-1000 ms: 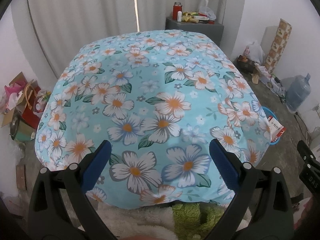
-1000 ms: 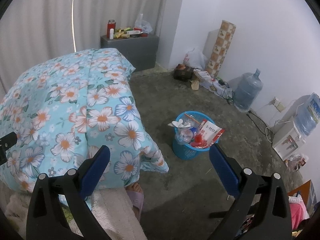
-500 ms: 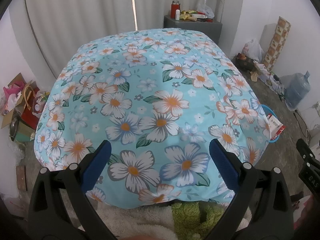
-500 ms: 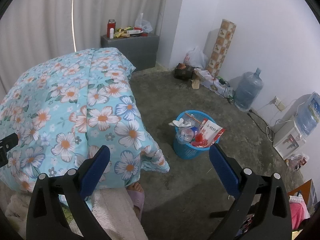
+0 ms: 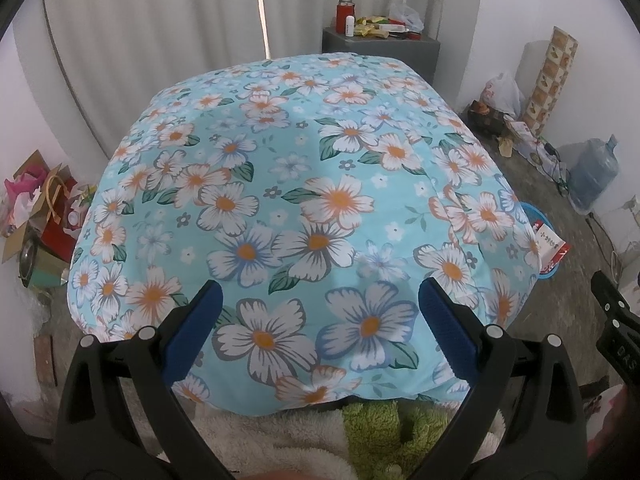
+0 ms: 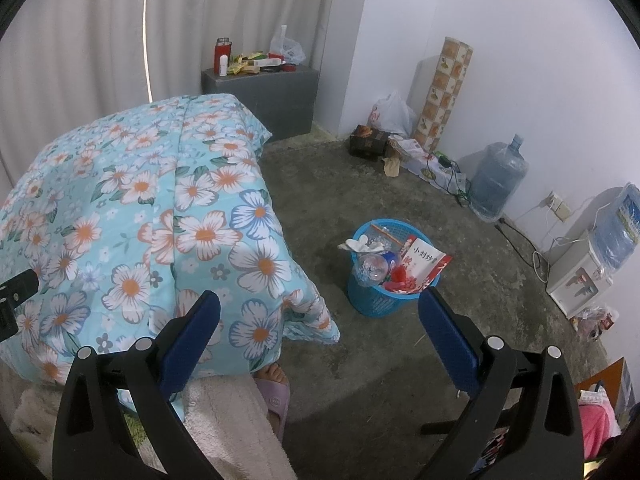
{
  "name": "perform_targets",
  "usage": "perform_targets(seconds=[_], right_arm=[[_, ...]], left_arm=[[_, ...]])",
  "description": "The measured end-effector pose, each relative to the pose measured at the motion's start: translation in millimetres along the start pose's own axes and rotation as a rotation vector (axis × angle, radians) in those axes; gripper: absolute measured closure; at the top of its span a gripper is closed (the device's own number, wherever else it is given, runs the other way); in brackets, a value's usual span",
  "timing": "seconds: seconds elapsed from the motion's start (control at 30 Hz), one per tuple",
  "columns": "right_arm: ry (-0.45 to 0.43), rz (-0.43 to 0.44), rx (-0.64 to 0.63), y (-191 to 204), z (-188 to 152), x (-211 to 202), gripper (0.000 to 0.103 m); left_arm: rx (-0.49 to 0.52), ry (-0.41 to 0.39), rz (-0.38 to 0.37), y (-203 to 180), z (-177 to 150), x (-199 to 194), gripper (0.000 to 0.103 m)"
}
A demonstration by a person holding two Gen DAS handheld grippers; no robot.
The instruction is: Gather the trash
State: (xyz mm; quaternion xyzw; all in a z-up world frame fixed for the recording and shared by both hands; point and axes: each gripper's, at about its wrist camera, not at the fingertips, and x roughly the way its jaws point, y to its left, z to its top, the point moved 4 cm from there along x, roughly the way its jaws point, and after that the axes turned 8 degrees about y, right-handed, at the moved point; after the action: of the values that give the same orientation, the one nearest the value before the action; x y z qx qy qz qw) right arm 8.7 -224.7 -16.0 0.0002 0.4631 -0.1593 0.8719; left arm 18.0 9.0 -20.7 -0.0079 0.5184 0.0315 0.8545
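Blue bin (image 6: 378, 280) sitting on the concrete floor just right of the flowered quilt (image 6: 160, 232), overflowing with wrappers, a crushed bottle, a red-and-white packet (image 6: 422, 264). Left gripper (image 5: 318, 332) hovering over the quilt, jaws spread wide, gripping nothing. Right gripper (image 6: 319, 330) hanging near the bin, jaws spread wide, empty.

Soft, even indoor light, moderately bright. Thin bright slit glows between curtains (image 5: 168, 40). Faint shadows on concrete floor (image 6: 360, 208). Strong fisheye bending, black corner vignette. Slight overall softness, no motion blur.
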Motion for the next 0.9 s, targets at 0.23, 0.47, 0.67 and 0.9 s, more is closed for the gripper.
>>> perform_targets(seconds=[0.23, 0.47, 0.67, 0.9], right_arm=[[0.002, 0.000, 0.000, 0.8, -0.5, 0.8, 0.007], [0.001, 0.001, -0.001, 0.3, -0.1, 0.8, 0.007], [0.002, 0.001, -0.001, 0.9, -0.8, 1.1, 0.007], [0.002, 0.002, -0.002, 0.6, -0.1, 1.3, 0.007]], left_arm=[[0.007, 0.002, -0.001, -3.2, -1.1, 0.8, 0.009], [0.017, 0.008, -0.003, -4.1, -1.7, 2.4, 0.009], [0.016, 0.009, -0.002, -4.4, -2.1, 2.2, 0.009], [0.015, 0.010, -0.002, -4.7, -3.1, 2.5, 0.009]])
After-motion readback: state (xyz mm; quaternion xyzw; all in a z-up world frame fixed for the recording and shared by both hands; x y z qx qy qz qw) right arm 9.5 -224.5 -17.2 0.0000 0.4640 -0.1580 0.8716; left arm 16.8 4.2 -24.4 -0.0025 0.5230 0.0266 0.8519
